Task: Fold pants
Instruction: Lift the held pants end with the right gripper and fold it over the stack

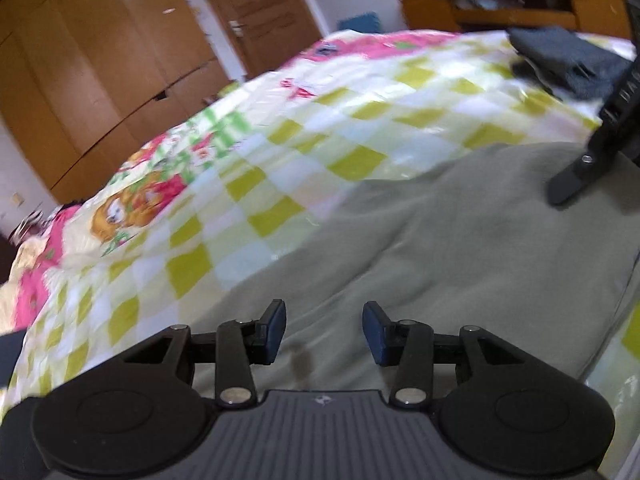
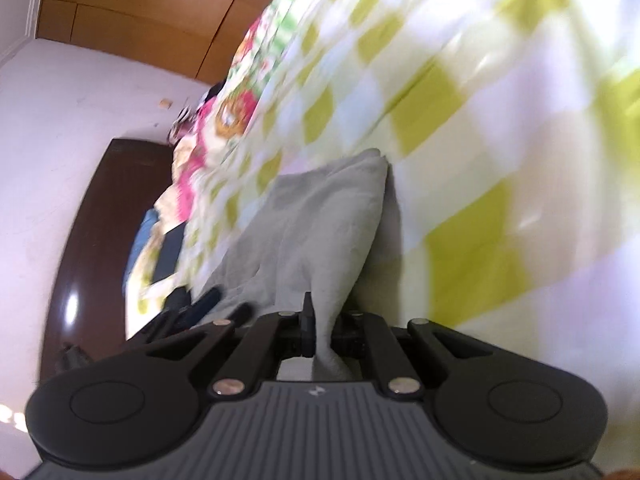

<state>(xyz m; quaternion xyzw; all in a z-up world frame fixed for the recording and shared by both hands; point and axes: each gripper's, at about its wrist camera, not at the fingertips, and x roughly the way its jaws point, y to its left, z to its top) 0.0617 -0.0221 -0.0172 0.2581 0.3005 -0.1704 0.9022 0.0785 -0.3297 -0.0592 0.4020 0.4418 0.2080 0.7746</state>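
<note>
At the far left of the left wrist view stands a tall wooden wardrobe with flat orange-brown doors (image 1: 92, 76), and beside it a wooden door with a metal handle (image 1: 256, 12). Below them spreads a bedcover checked in yellow-green and white with pink cartoon prints (image 1: 248, 168), covering the bed from the left edge across to the right. On it, filling the lower middle and right, lie the pale grey-green soft fabric pants (image 1: 440, 240), rumpled with shallow folds. The left gripper (image 1: 324, 330) hangs over the near part of the pants with its blue-padded jaws parted, nothing between them but the cloth lying underneath. Further right, a dark grey folded garment (image 1: 568, 60) rests on the bedcover near a low wooden shelf unit (image 1: 516, 4). At the right edge the black finger of the right gripper (image 1: 576, 176) reaches down over the pants.

In the right wrist view, strongly tilted, a white wall (image 2: 52, 128) and a dark brown glossy board (image 2: 92, 232) sit at the left. To the right of them the pants (image 2: 320, 220) rise from the bedcover (image 2: 500, 140) as a pulled-up ridge. The right gripper (image 2: 320, 328) has its jaws nearly together, pinching a bunched fold of the pants.
</note>
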